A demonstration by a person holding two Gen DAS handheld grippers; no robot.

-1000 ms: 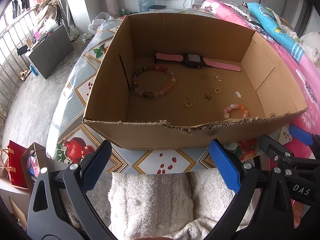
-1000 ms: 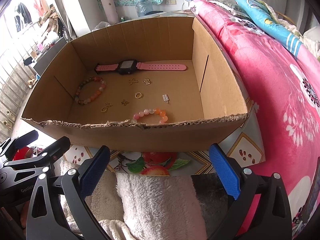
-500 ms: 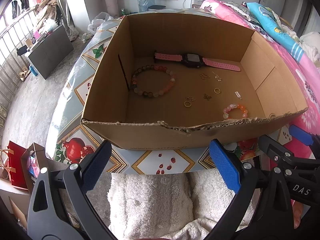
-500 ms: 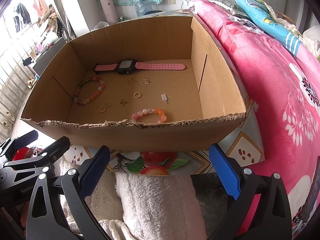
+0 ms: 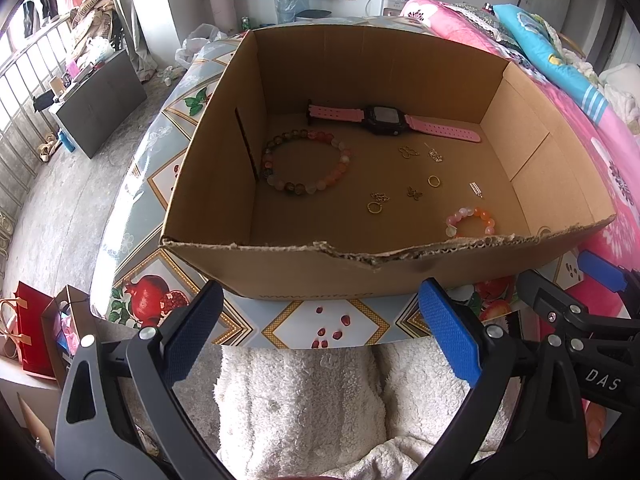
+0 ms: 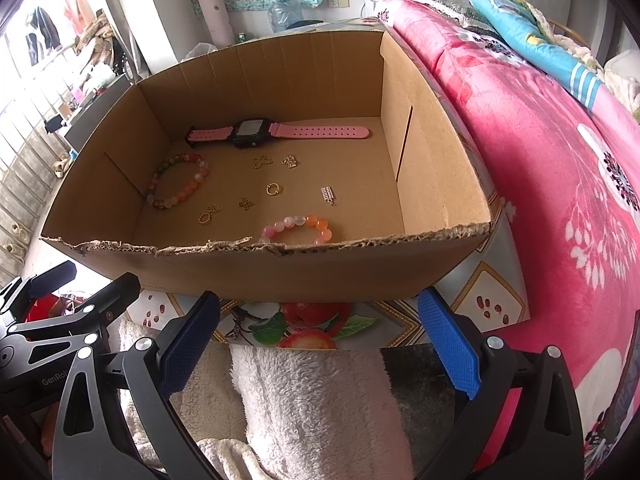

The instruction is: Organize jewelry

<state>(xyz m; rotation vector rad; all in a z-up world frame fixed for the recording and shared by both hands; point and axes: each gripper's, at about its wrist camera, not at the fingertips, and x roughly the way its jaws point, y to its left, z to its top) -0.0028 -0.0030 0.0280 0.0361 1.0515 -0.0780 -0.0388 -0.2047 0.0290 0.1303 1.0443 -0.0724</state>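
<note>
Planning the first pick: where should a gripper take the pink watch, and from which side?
Grip the pink watch across a strap just beside the black case, coming straight down from above. It lies flat along the cardboard box's far wall, straps stretched left-right, so a side approach looks blocked. The right gripper, open, seems nearer.

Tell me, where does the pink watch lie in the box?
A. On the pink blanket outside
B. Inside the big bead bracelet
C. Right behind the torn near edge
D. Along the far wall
D: the watch lies flat by the far wall of the box, beyond the big bracelet; the small bracelet is the one near the torn edge.
</note>
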